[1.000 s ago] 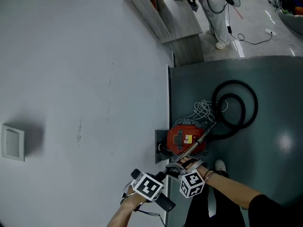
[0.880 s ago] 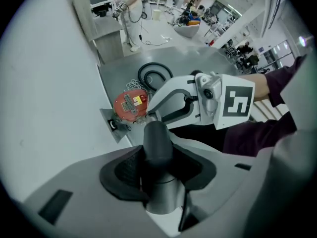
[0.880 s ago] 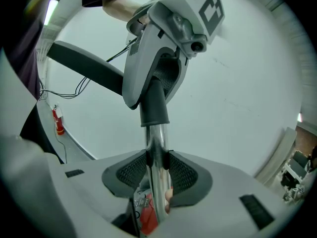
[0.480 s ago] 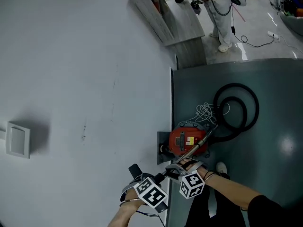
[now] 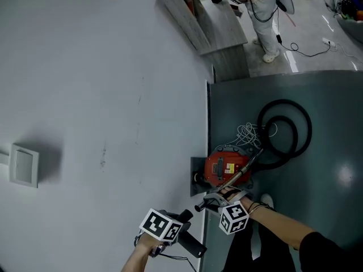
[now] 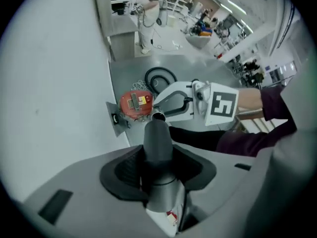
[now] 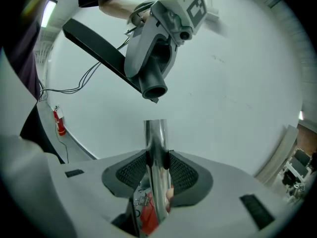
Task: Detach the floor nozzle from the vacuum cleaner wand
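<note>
Your left tongs (image 6: 158, 168) are clenched on the dark round neck of the floor nozzle (image 6: 157, 144), both pads pressed against its sides. The neck's open mouth pokes out just past the jaw tips. Your right tongs (image 7: 157, 168) are clenched on the shiny metal wand (image 7: 156, 145), which runs straight out between the pads and ends in a bare cut tip a short way beyond them.

The nozzle is off the wand. From the right tongs, the mouth of the neck hangs above and just beyond the wand's tip. The two are apart, with pale wall (image 5: 102, 95) showing between them. The nozzle's flat black foot juts out to the side behind the left tongs.

From above, the left tongs sit beside the right tongs and nearer the wall, and the two marker cubes are apart. Beyond the right tongs the wand slopes down to the red vacuum cleaner (image 5: 222, 166) on the dark floor (image 5: 323, 95). A black hose (image 5: 285, 101) is coiled past it, with a tangle of white cable (image 5: 248, 134) between the hose and the cleaner.
</note>
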`<state>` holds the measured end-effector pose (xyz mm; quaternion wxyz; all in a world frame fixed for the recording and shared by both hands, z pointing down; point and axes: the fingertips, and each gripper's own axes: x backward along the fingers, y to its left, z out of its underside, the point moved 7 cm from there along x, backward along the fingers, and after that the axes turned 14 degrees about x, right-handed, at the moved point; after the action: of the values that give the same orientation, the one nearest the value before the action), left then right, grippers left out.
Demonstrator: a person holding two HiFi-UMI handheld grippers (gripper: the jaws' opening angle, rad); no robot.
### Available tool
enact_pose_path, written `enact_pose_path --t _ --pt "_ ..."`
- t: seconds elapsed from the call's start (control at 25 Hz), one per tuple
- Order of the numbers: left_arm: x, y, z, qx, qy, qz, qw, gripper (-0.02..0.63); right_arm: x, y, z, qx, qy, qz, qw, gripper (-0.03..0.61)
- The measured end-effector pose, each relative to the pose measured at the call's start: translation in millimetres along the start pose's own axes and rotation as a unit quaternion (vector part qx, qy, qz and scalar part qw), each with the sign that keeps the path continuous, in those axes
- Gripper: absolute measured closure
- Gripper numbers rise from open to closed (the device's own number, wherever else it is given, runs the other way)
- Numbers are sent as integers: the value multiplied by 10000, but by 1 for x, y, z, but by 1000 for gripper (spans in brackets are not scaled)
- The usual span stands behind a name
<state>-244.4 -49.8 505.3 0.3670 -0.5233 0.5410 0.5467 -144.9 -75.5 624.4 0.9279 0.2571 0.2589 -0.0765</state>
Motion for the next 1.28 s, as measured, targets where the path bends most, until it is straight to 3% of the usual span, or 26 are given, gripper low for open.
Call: enact_pose_path --t 0.12,0.6,0.84,1.08,1.28 --pt "4 -3 9 159 -352 187 9991 434 0 0 0 -30 -2 -26 10000 431" --pt "20 -8 27 193 -1091 267 9935 434 17 -2 -20 -53 59 -251 9997 419" --pt "44 -14 27 164 -1815 308 9828 434 60 -38 -50 -1055 -367 59 9937 419" --pt "71 -19 32 285 -2937 339 9549 434 108 -81 -77 -2307 -831 500 9682 436" --pt "100 -27 46 460 -4003 232 9149 434 141 -95 -105 -2769 -1239 1007 9476 499"
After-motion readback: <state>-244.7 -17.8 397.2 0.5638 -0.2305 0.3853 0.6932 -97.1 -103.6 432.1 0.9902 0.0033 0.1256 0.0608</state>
